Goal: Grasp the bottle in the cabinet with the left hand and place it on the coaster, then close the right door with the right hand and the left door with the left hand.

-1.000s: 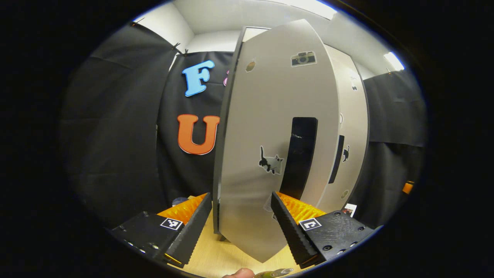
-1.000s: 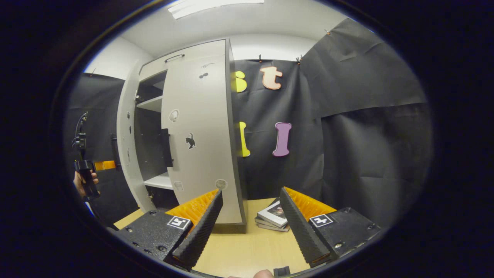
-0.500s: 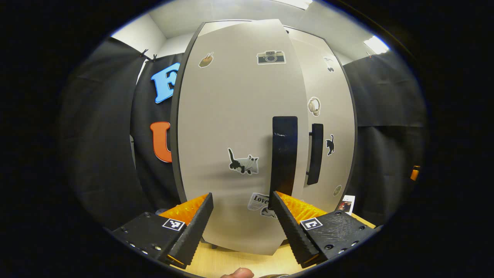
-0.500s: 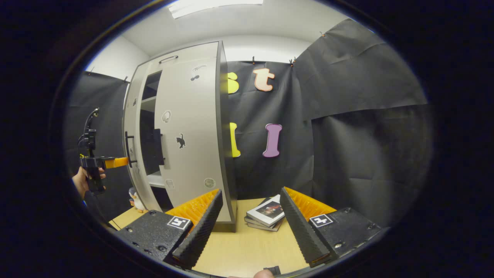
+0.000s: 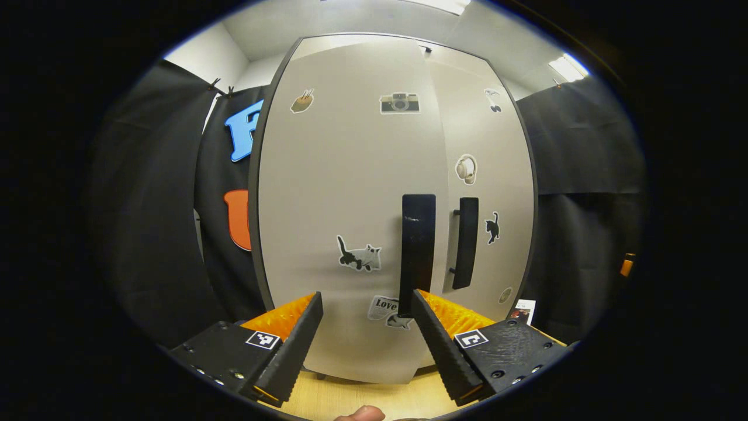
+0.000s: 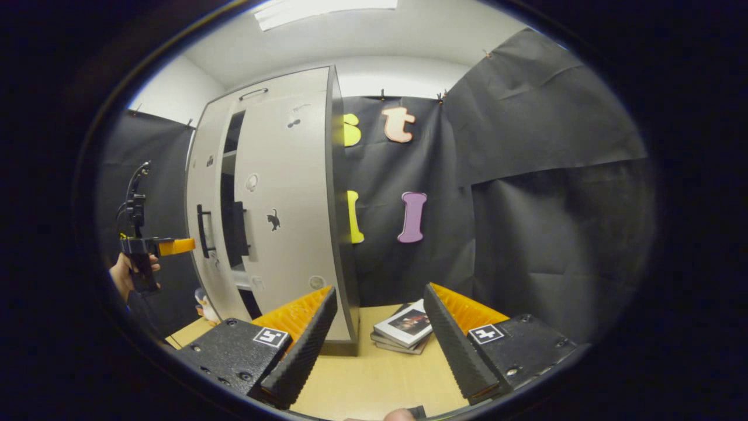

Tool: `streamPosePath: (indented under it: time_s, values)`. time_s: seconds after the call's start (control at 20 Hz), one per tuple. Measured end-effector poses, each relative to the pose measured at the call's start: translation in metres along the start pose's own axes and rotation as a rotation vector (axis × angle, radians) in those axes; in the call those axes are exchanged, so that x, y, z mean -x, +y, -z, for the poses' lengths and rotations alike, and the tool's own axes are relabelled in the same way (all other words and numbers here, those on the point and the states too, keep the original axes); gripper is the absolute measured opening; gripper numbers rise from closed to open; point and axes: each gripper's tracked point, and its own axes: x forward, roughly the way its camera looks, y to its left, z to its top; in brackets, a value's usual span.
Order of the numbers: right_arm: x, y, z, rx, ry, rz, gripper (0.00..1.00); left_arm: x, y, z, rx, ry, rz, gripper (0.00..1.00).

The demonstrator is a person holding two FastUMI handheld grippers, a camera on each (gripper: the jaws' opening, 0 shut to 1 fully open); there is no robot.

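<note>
The cabinet (image 5: pixel 397 193) is being seen standing on the tabletop (image 6: pixel 374 374) against the black cloth wall. In the left gripper view, the left door (image 5: pixel 345 204) is being shown almost flush with the right door (image 5: pixel 491 175), their two dark vertical handles (image 5: pixel 418 251) (image 5: pixel 466 242) lying side by side near the middle seam. In the right gripper view, a narrow dark gap is being shown between the two doors (image 6: pixel 286 204), with a shelf edge just visible inside. The bottle and coaster cannot be made out in either view.

The left tool (image 5: pixel 365 327) is being held wide open directly in front of the left door, with nothing gripped between its fingers; whether the fingertips are touching the door panel cannot be told. In the right gripper view, the same tool (image 6: pixel 175 247) is being seen farther off, held by a hand (image 6: pixel 125 275) just beside the left door's handle.

The right tool (image 6: pixel 380 327) is being held wide open and empty over the tabletop, apart from the cabinet. A stack of books (image 6: pixel 403 327) is being seen lying near the cabinet's right side, and a small penguin figure (image 6: pixel 203 305) is being seen beside its left foot.
</note>
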Motion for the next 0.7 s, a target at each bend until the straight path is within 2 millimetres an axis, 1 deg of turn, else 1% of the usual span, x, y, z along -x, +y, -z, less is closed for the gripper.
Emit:
streamPosePath:
  time_s: [0.05,0.1,0.15,0.2,0.25,0.3,0.35,0.4,0.45,0.5,0.55,0.6,0.7]
  values:
    - [-0.004,0.006,-0.005,0.002,-0.010,-0.012,0.98,0.006,0.000,-0.004,-0.005,-0.008,-0.008,0.93]
    - [-0.007,0.012,-0.011,0.005,-0.022,-0.019,0.93,0.013,0.003,-0.010,-0.010,-0.017,-0.017,0.93]
    - [-0.010,0.017,-0.015,0.010,-0.032,-0.026,0.97,0.019,0.006,-0.016,-0.013,-0.030,-0.028,0.93]
    - [-0.013,0.025,-0.023,0.013,-0.044,-0.031,0.93,0.024,0.009,-0.023,-0.015,-0.044,-0.039,0.94]
    - [-0.016,0.031,-0.029,0.014,-0.057,-0.038,0.93,0.030,0.012,-0.031,-0.015,-0.062,-0.049,0.94]
    - [-0.020,0.038,-0.035,0.016,-0.069,-0.041,0.98,0.036,0.015,-0.039,-0.014,-0.077,-0.057,0.94]
    - [-0.023,0.042,-0.038,0.024,-0.066,-0.032,0.93,0.042,0.018,-0.046,-0.012,-0.091,-0.063,0.94]
    - [-0.026,0.050,-0.042,0.027,-0.068,-0.045,0.98,0.048,0.019,-0.051,-0.004,-0.099,-0.061,0.94]
    - [-0.029,0.059,-0.049,0.025,-0.075,-0.055,0.93,0.055,0.019,-0.056,0.010,-0.107,-0.057,0.93]
    - [-0.030,0.068,-0.056,0.025,-0.086,-0.072,0.98,0.061,0.022,-0.060,0.022,-0.116,-0.060,0.94]
    - [-0.031,0.077,-0.062,0.027,-0.098,-0.084,0.98,0.066,0.025,-0.066,0.028,-0.127,-0.066,0.94]
    - [-0.031,0.084,-0.070,0.029,-0.112,-0.094,0.93,0.072,0.030,-0.071,0.026,-0.140,-0.080,0.94]
    - [-0.030,0.098,-0.085,0.031,-0.142,-0.110,0.93,0.083,0.043,-0.079,0.000,-0.161,-0.126,0.93]
